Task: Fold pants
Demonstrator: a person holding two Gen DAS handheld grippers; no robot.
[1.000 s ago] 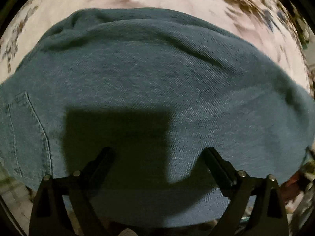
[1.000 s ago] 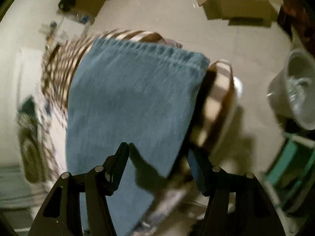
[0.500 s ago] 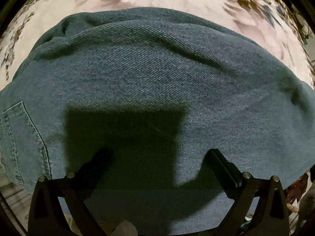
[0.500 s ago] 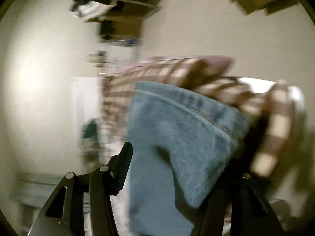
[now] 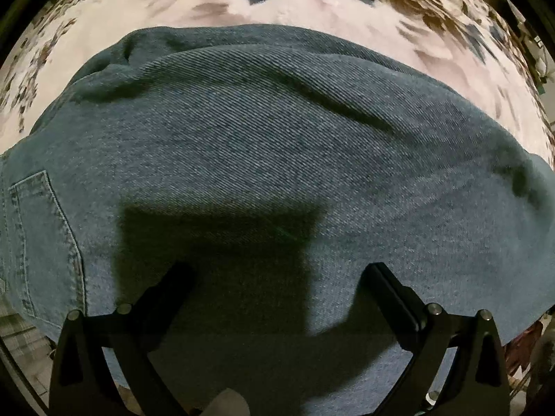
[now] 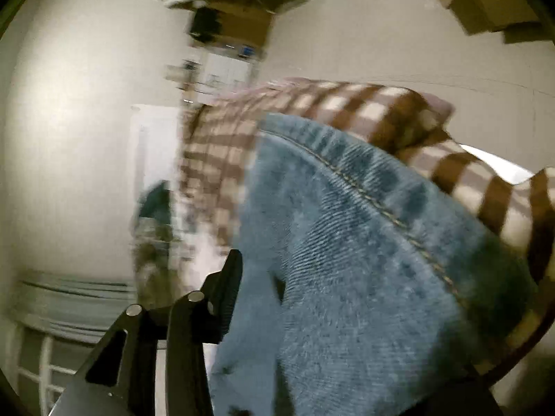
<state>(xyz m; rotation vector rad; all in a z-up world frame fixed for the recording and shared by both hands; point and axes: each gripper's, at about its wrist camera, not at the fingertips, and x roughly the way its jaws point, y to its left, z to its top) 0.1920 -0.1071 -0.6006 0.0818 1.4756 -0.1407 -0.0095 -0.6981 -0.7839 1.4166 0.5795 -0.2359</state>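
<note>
Blue jeans lie spread on a floral bedspread, with a back pocket at the left. My left gripper points straight down just over the denim, jaws wide open, nothing between them, its shadow on the cloth. In the blurred right wrist view the stitched hem end of a jeans leg rests on a brown checked blanket. My right gripper is at that hem and its jaws are closing with denim between them. One of its fingers shows beside the cloth edge; the other is hidden under the denim.
Beyond the blanket is pale floor with cardboard boxes at the upper right and a cluttered shelf with clothes at the top. A white rail shows at the lower left.
The right gripper has tilted up and moved in on the jeans hem, its fingers narrowing around the denim. The left gripper has slid a little across the jeans and stays open.
</note>
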